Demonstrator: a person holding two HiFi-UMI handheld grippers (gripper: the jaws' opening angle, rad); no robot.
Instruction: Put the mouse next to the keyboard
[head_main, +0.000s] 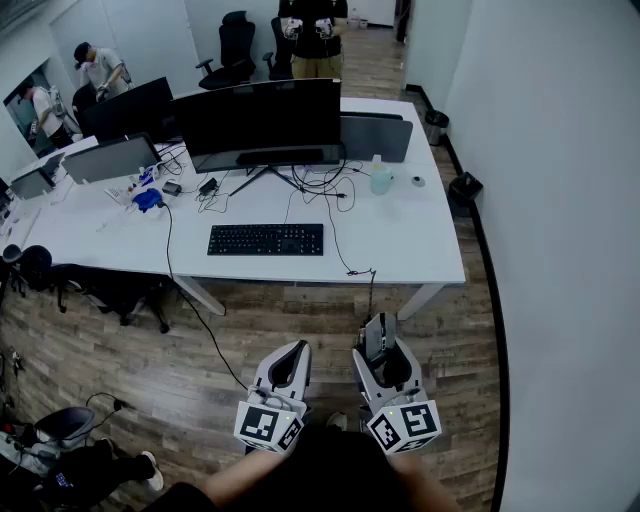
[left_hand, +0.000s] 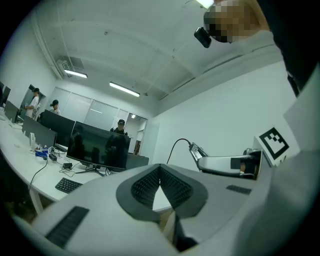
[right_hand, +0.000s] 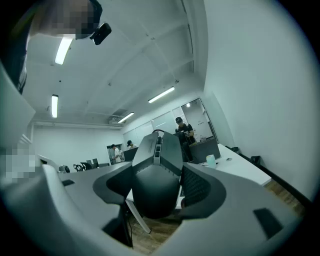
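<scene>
A dark grey wired mouse (right_hand: 156, 172) sits between the pads of my right gripper (right_hand: 159, 189), which is shut on it with its jaws wide. In the head view the same mouse (head_main: 376, 336) is held low over the wooden floor, in front of the white desk (head_main: 420, 250); its cable (head_main: 366, 285) runs up to the desk edge. The black keyboard (head_main: 266, 239) lies on the desk in front of the monitor (head_main: 262, 118). My left gripper (head_main: 291, 362) hangs beside the right one, shut and empty, its pads (left_hand: 150, 186) meeting at the tips. From the left gripper view the keyboard (left_hand: 67, 185) shows far off.
On the desk stand more monitors (head_main: 128, 110), a laptop (head_main: 110, 158), a clear bottle (head_main: 381, 177) and loose cables. A person (head_main: 313, 38) stands behind the desk, two more people (head_main: 100, 68) at the far left. Office chairs (head_main: 236, 48) and bins (head_main: 464, 188) stand around.
</scene>
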